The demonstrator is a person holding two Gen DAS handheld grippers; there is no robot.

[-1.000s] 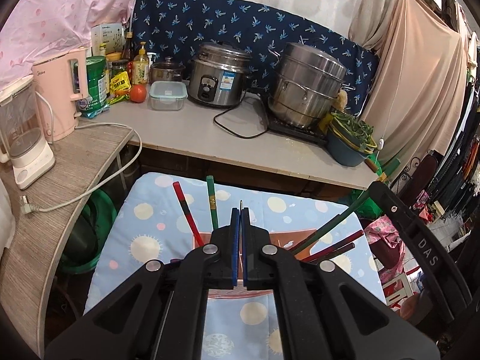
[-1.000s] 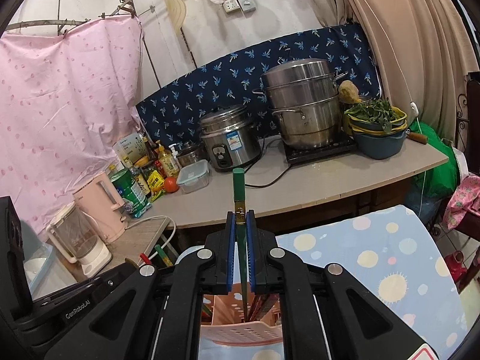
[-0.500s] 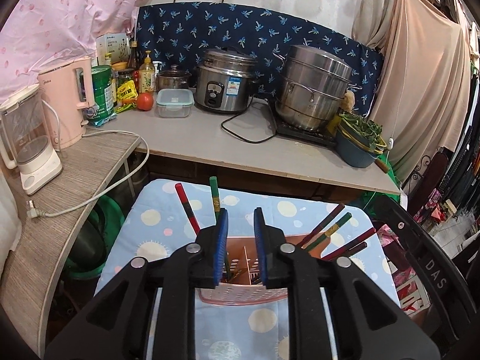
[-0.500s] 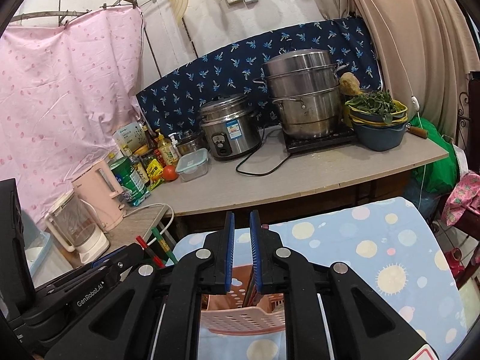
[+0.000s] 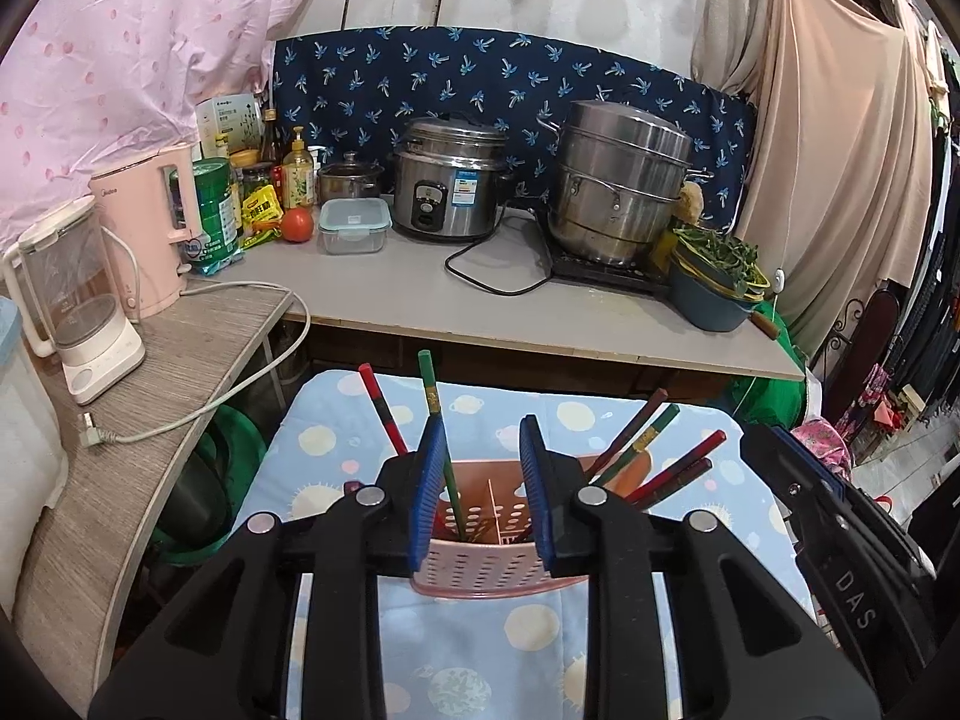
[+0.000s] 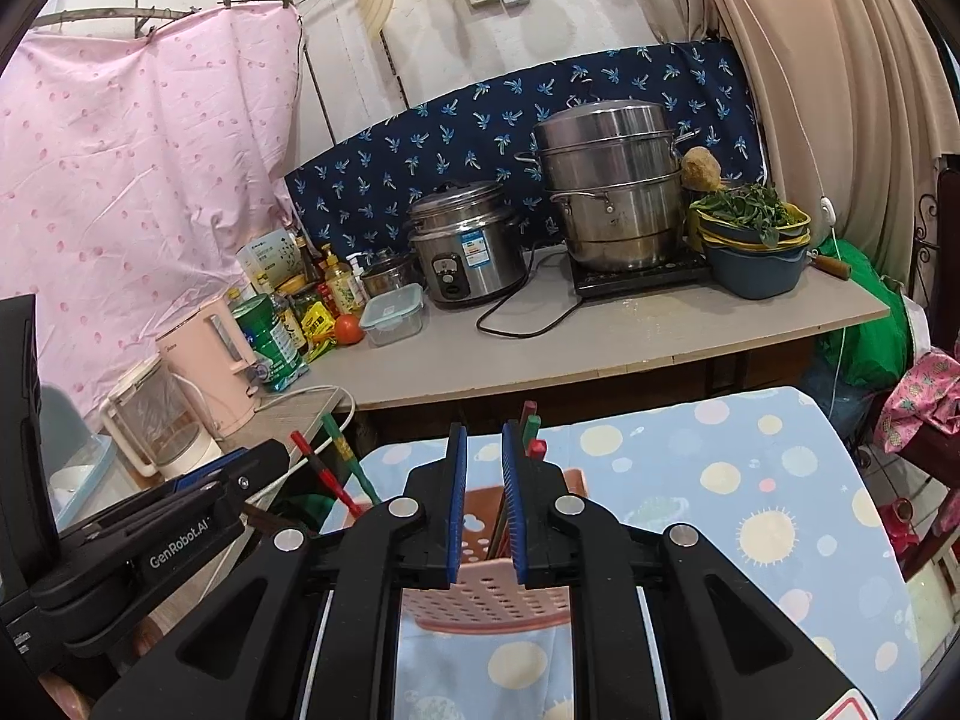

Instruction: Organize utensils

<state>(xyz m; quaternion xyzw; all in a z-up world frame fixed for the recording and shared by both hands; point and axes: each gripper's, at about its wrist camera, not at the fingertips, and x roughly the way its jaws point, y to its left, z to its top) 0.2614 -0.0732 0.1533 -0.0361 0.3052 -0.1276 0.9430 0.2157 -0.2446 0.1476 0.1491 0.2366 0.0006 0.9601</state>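
Pink perforated utensil basket [image 5: 480,564] is seen standing on the spotted blue cloth [image 5: 528,648]. Red chopstick [image 5: 381,408] and green chopstick [image 5: 433,414] are leaned out of its left side; further chopsticks [image 5: 654,456] are fanned from its right compartment. Left gripper [image 5: 483,480]: jaws parted, just been opening, nothing pressed between them. Right gripper [image 6: 483,492]: jaws held narrowly apart, no utensil gripped, basket seen beyond the gap.

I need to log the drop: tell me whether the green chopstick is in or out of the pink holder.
In. The green chopstick stands inside the pink holder, leaning left, with the open left gripper around it, not pressing it.
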